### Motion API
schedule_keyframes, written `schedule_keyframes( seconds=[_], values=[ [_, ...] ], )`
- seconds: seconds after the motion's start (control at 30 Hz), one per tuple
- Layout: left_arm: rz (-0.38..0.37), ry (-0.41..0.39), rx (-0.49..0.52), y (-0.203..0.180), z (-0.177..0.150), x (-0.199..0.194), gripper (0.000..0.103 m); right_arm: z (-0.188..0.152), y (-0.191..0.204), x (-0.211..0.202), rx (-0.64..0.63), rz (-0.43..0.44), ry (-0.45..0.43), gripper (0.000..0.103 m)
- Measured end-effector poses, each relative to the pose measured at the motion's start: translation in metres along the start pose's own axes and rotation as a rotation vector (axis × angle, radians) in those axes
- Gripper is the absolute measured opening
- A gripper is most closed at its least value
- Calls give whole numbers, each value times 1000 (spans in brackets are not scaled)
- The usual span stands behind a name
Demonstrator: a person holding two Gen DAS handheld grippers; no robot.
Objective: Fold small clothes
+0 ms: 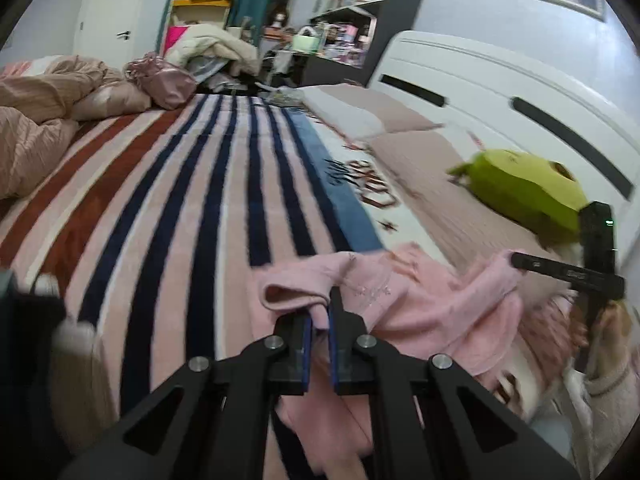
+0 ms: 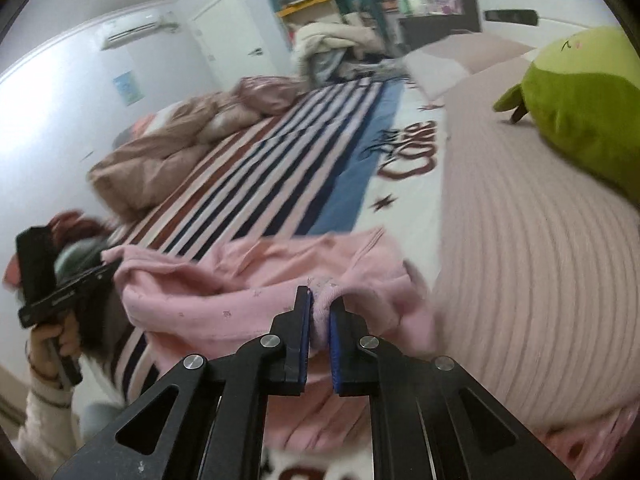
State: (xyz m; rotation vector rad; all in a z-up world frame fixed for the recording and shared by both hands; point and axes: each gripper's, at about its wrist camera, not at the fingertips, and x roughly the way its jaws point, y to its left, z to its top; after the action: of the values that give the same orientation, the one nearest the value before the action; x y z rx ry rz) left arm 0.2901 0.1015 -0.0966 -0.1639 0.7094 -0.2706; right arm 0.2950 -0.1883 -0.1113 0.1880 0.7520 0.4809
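A small pink knitted garment (image 1: 404,300) hangs bunched between my two grippers, lifted above the striped blanket (image 1: 180,184). My left gripper (image 1: 320,316) is shut on one edge of the pink garment, with cloth pinched between the blue pads. My right gripper (image 2: 320,308) is shut on another edge of the same garment (image 2: 224,292). The right gripper's body (image 1: 592,264) shows at the right of the left wrist view. The left gripper's body (image 2: 52,280) shows at the left of the right wrist view.
A green plush toy (image 1: 524,188) lies on the pink ribbed pillow (image 2: 532,280) by the white headboard (image 1: 500,92). A crumpled beige duvet (image 1: 44,112) and a pink bag (image 1: 164,80) lie at the bed's far side. Shelves and clutter stand beyond.
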Motion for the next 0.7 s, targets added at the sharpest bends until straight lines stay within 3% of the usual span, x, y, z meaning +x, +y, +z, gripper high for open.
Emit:
schedule_keyframes(
  seconds=[0.13, 0.17, 0.2, 0.27, 0.33, 0.37, 0.4, 0.5, 0.63, 0.7],
  values=[
    [34, 26, -77, 25, 28, 51, 8, 38, -23, 38, 52, -76, 14, 3],
    [35, 32, -118, 33, 33, 65, 13, 44, -28, 48, 60, -85, 25, 4],
    [46, 35, -143, 40, 35, 74, 25, 51, -33, 61, 56, -100, 41, 6],
    [77, 35, -141, 45, 37, 85, 34, 56, -39, 76, 49, -144, 71, 19],
    [66, 36, -115, 43, 32, 79, 46, 57, -46, 74, 67, -164, 50, 52],
    [40, 43, -98, 41, 27, 75, 57, 55, -49, 67, 75, -152, 33, 58],
    [23, 53, -82, 40, 21, 70, 60, 52, -50, 62, 73, -135, 29, 62],
    [-18, 125, -35, 31, -11, 55, 61, 29, -47, 41, 67, -71, 60, 62],
    [-105, 233, -35, 22, -60, 51, 64, -32, -37, 23, 86, 112, 173, 63],
    [-144, 260, -46, 17, -80, 50, 61, -56, -32, 24, 99, 147, 219, 63]
  ],
)
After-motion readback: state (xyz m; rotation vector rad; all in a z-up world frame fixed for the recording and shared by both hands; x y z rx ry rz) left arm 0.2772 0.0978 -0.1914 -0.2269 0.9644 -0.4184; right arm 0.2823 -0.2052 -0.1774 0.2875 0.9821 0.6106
